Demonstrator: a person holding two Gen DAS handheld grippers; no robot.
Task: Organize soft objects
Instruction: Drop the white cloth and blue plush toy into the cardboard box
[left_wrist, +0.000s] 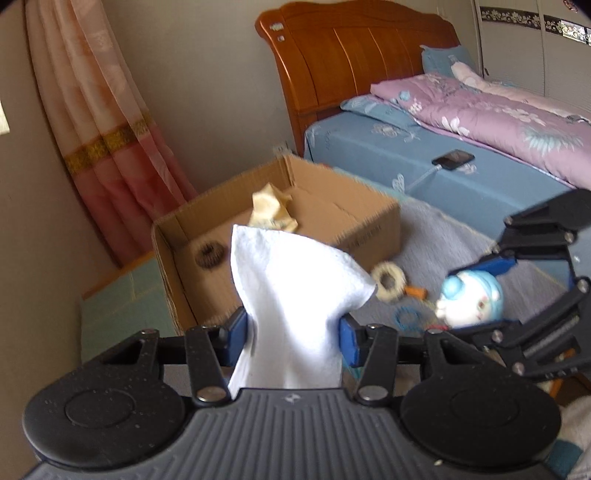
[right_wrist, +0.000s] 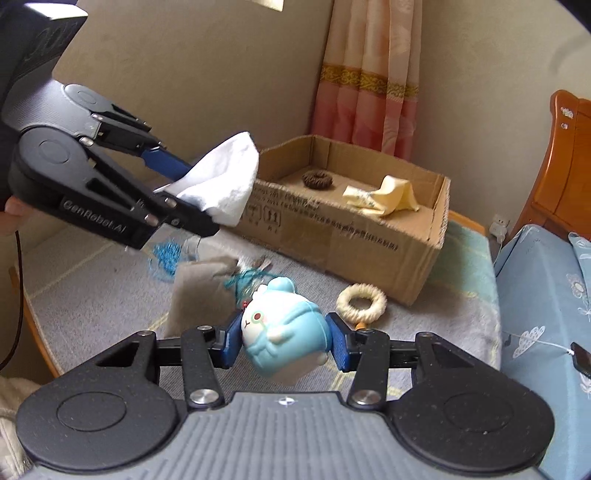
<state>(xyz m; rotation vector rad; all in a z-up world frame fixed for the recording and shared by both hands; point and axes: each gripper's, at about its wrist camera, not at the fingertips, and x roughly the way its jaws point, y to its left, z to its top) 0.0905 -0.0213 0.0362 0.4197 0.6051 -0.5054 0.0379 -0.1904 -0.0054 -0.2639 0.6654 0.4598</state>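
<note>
1. The white crumpled soft cloth (left_wrist: 291, 295) is pinched between the blue pads of the left gripper (left_wrist: 293, 332), which is closed on its lower part; the cloth's free end fans out above the pads.
2. In the right wrist view this cloth (right_wrist: 221, 184) hangs in the air in front of the near wall of the open brown cardboard box (right_wrist: 332, 236).
3. The light-blue and white plush toy with a small face (right_wrist: 284, 332) is clamped between the blue pads of the right gripper (right_wrist: 284, 341), closed on its two sides and holding it above the grey carpet (right_wrist: 92, 280).
4. Inside the box lie a dark brown ring-shaped scrunchie (right_wrist: 317, 180) and a pale yellow crumpled cloth (right_wrist: 384, 197), well apart from each other.
5. On the carpet just beside the box's near corner lies a cream fuzzy ring (right_wrist: 362, 302); a grey-brown flat fabric piece (right_wrist: 199, 295) and a blue tangle of thread (right_wrist: 166, 254) lie further left.
6. A bed with blue floral sheet (left_wrist: 369, 147), a purple floral quilt (left_wrist: 498, 118) and a wooden headboard (left_wrist: 351, 48) stands beyond the box; a black phone (left_wrist: 453, 158) rests on the sheet.
7. A pink curtain with gold bands (left_wrist: 107, 122) hangs in the corner behind the box.
</note>
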